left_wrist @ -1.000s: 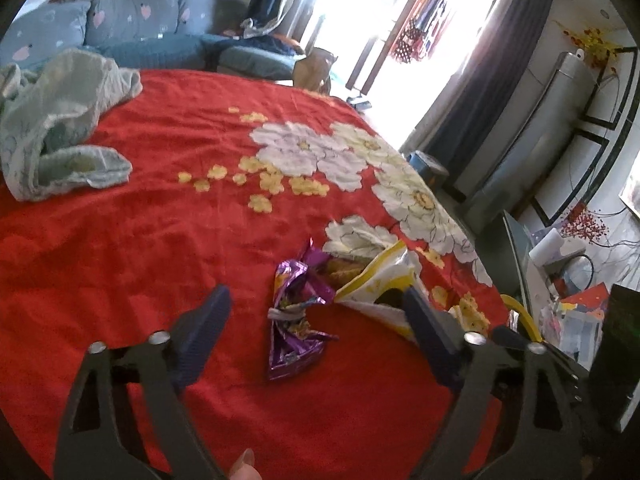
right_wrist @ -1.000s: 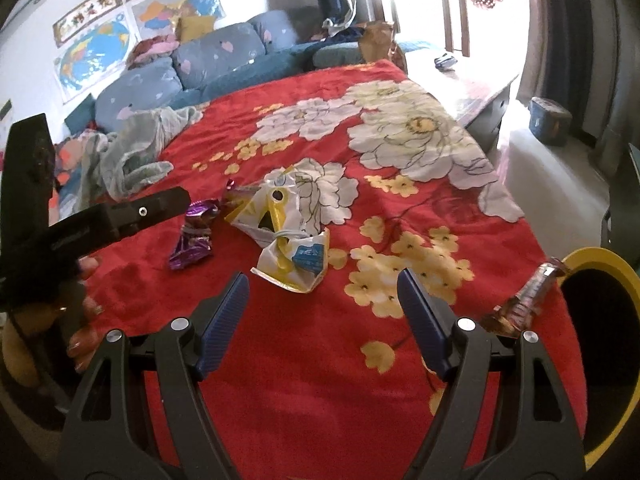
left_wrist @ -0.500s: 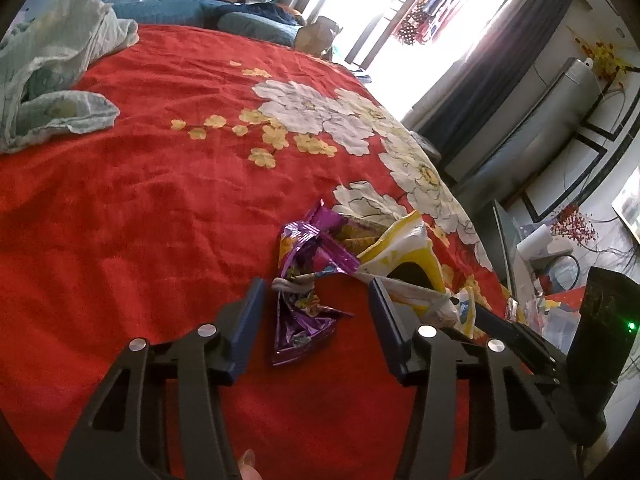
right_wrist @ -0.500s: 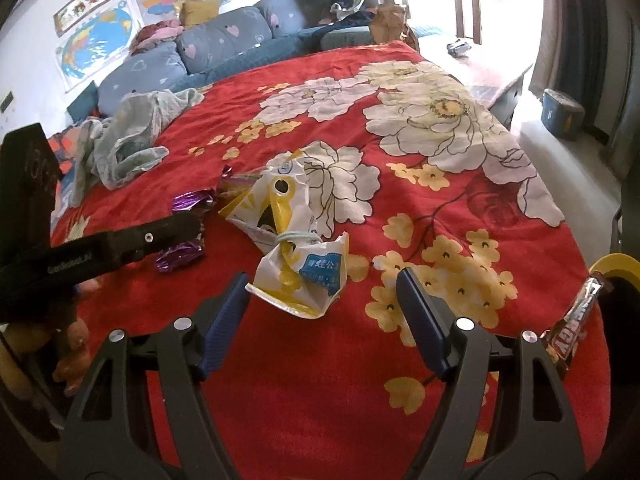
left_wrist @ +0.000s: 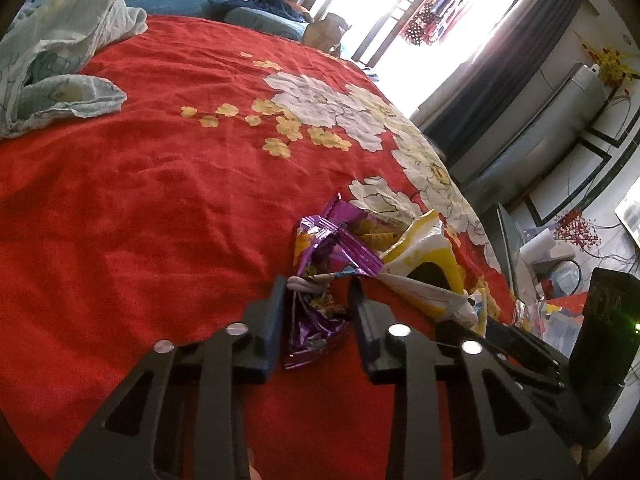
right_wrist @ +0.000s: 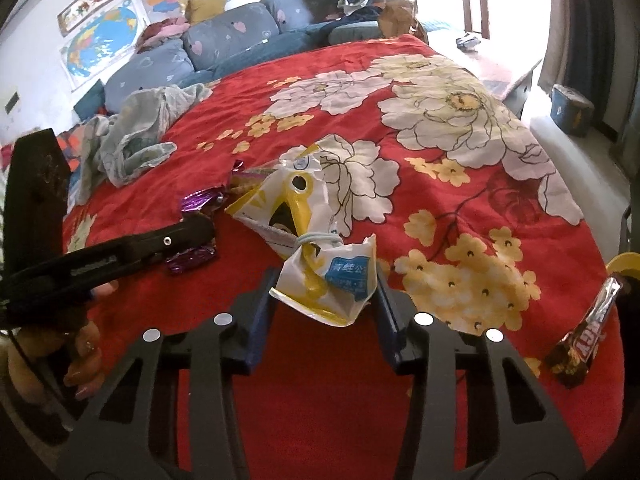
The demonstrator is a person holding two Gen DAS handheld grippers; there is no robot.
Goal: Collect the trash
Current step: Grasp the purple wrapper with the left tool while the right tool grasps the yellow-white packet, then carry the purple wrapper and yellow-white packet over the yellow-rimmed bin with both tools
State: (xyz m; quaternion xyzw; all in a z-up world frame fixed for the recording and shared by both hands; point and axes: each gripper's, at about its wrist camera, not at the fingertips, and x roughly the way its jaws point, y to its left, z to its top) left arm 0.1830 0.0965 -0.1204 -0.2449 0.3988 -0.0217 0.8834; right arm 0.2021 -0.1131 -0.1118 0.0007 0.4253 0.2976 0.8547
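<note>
Now both my grippers sit low over the trash on the red floral bedspread (left_wrist: 140, 208).
My left gripper (left_wrist: 318, 292) has its fingers narrowed around the crumpled purple wrapper (left_wrist: 320, 280), though I cannot tell if they pinch it. My right gripper (right_wrist: 322, 288) brackets the near end of the yellow-and-white bag (right_wrist: 316, 240), jaws partly closed. A brown candy bar wrapper (right_wrist: 584, 340) lies well apart by the yellow bin rim (right_wrist: 624, 260).

- A lived-in home living room.
- A blue cushioned sofa (right_wrist: 224, 46) stands at the far side.
- World maps (right_wrist: 102, 36) hang on the far left wall.
- Dark curtains (left_wrist: 508, 68) frame a bright window on the right.
- A red floral cloth (right_wrist: 440, 128) covers the near surface.
</note>
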